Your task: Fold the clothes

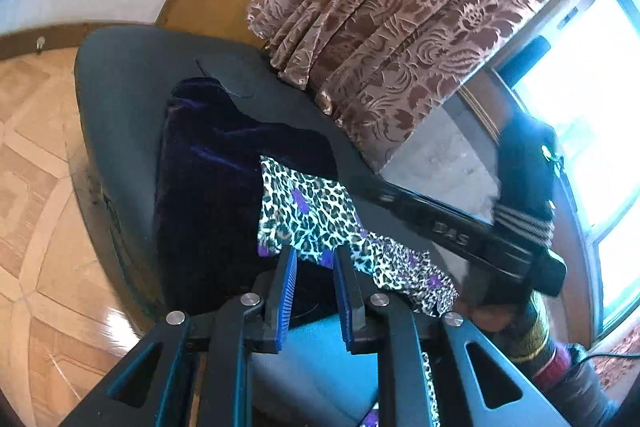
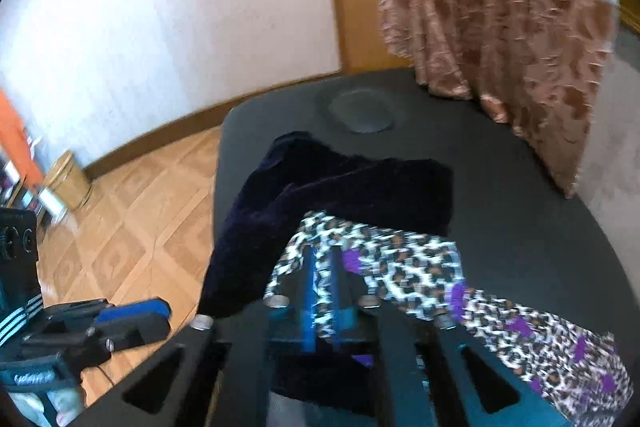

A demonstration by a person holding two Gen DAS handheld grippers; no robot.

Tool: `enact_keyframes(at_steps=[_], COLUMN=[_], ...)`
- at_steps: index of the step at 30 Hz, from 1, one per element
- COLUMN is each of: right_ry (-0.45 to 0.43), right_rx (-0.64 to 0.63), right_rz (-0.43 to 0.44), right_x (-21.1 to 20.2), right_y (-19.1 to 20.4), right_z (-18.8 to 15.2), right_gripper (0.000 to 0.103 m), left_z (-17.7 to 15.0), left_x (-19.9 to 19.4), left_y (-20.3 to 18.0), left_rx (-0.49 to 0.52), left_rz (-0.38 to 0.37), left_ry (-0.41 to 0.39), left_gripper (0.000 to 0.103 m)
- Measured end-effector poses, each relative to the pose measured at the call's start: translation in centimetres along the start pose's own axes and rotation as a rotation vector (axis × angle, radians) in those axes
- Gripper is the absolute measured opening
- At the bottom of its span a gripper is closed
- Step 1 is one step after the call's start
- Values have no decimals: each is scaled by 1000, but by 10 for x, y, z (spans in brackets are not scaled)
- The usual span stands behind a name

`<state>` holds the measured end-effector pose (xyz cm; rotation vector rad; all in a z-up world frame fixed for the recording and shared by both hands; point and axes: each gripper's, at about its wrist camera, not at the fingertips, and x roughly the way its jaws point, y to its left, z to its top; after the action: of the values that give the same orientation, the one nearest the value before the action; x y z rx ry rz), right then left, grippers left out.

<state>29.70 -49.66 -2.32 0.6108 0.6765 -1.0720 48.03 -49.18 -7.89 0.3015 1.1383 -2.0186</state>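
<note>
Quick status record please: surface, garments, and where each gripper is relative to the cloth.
surface: dark padded table, curtain hanging at its far side
garment 1: dark purple velvet piece, lying on the table
garment 2: leopard-print cloth with purple spots, partly overlapping the velvet piece
left gripper: jaws apart, tips at the leopard cloth's edge, nothing seen pinched
right gripper: jaws narrow, over the leopard cloth; grip unclear because of blur
fold state: leopard cloth not yet neatly folded
</note>
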Motion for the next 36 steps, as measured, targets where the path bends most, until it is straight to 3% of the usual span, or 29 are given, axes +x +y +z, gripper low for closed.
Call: enact_keyframes(at_steps=[1, 3, 5, 6, 8, 9, 13, 16, 19, 20, 21, 22, 24, 27, 28, 29, 30, 31, 32, 36], right_ry=[19, 56, 103, 152, 225, 218, 153, 85, 63, 58, 61, 73, 78, 137, 172, 206, 240, 273, 307, 213], right_rx=[-17, -72, -115, -146, -200, -186, -115, -58, -31, -39, -68, -92, -148, -203, -242, -281, -286, -290, -293, -248], right_rz=[16, 16, 27, 4, -52, -53, -51, -76, -26, -11, 0, 10, 24, 70, 43, 15, -3, -20, -37, -19], right_x=[6, 24, 44, 56, 74, 73, 49, 16, -1, -2, 0, 6, 19, 47, 57, 66, 73, 80, 88, 59], right_y=[5, 16, 23, 26, 30, 27, 9, -12, -21, -18, -12, -5, 9, 28, 32, 36, 35, 33, 31, 23], right_z=[2, 6, 10, 10, 8, 7, 7, 14, 23, 24, 24, 24, 21, 16, 11, 7, 4, 1, -2, 5], right_gripper=[46, 69, 70, 66, 20, 3, 0, 0, 2, 5, 20, 56, 84, 83, 82, 81, 65, 13, 8, 7], left_z=[-3, -16, -39, -52, -75, -88, -125, -150, -174, -182, -190, -195, -208, -211, -212, -213, -213, -213, -211, -207], left_x=[-1, -2, 3, 6, 12, 18, 40, 60, 77, 81, 84, 85, 91, 89, 88, 88, 90, 92, 93, 96], left_y=[-3, -9, -16, -19, -25, -34, -81, -112, -131, -136, -138, -139, -140, -138, -138, -138, -138, -138, -135, -128], left_rx=[6, 72, 177, 212, 259, 283, 404, 474, 531, 557, 582, 600, 627, 653, 666, 675, 665, 655, 630, 565], left_rz=[-3, -24, -12, -31, -77, -122, -255, -296, -300, -292, -292, -275, -252, -265, -266, -266, -269, -273, -280, -306], left_ry=[2, 41, 108, 143, 201, 240, 326, 360, 385, 391, 392, 398, 415, 389, 387, 384, 383, 383, 387, 397], left_gripper=[18, 18, 18, 18, 18, 19, 21, 21, 21, 21, 21, 21, 21, 21, 21, 21, 21, 21, 21, 21])
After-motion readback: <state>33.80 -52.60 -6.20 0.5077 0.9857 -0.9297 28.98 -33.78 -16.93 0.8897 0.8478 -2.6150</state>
